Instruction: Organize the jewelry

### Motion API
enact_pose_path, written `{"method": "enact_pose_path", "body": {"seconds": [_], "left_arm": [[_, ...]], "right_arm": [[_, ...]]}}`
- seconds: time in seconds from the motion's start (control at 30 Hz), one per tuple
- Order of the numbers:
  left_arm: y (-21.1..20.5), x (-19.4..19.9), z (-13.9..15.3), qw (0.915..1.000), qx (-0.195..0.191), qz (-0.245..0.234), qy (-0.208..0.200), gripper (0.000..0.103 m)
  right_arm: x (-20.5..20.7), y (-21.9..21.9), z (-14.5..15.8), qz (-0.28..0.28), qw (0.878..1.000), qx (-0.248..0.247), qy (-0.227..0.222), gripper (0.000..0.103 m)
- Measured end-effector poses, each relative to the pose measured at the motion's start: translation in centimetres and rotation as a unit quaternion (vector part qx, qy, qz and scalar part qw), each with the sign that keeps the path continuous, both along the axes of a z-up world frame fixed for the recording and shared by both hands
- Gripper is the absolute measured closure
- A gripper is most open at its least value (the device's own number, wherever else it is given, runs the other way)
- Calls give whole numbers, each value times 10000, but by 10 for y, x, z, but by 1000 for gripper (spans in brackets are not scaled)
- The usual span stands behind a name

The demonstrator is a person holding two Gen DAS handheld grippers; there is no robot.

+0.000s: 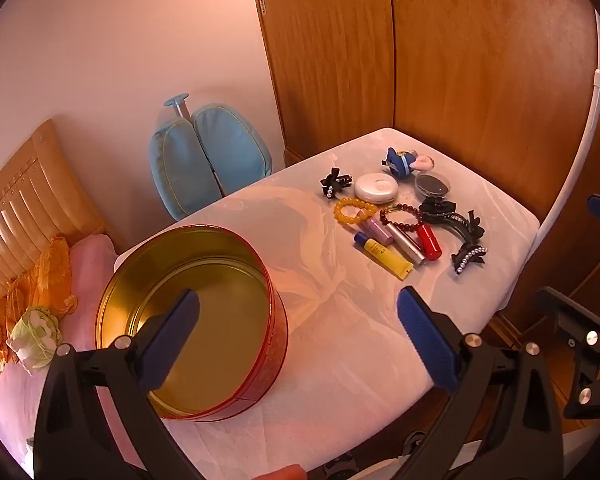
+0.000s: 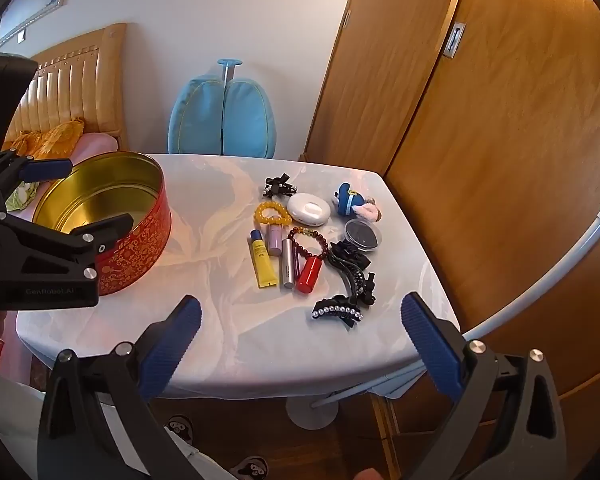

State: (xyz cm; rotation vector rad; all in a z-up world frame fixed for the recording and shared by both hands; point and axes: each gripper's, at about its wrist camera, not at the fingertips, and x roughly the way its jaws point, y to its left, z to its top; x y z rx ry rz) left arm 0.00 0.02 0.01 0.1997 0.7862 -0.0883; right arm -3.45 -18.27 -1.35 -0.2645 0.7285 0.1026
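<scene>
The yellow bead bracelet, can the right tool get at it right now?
Probably yes: the right tool is open, nothing lies between it and the yellow bead bracelet, though the purple tube touches it.

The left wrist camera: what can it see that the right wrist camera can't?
Only the left wrist view shows the green-and-white flower bundle whole on the pink bedding.

Only the right wrist view shows the silver picture frame, the table's white round foot, and the red round tin's gold pattern.

Both show the empty tin, yellow bead bracelet, yellow tube and red cylinder.
</scene>
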Motion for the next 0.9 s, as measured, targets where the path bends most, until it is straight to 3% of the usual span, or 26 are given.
{"method": "enact_pose_path", "body": {"seconds": [0.9], "left_arm": [[3, 11, 0, 9999, -52, -20, 83, 7]], "right_arm": [[11, 4, 0, -9, 10000, -95, 6, 2]]}}
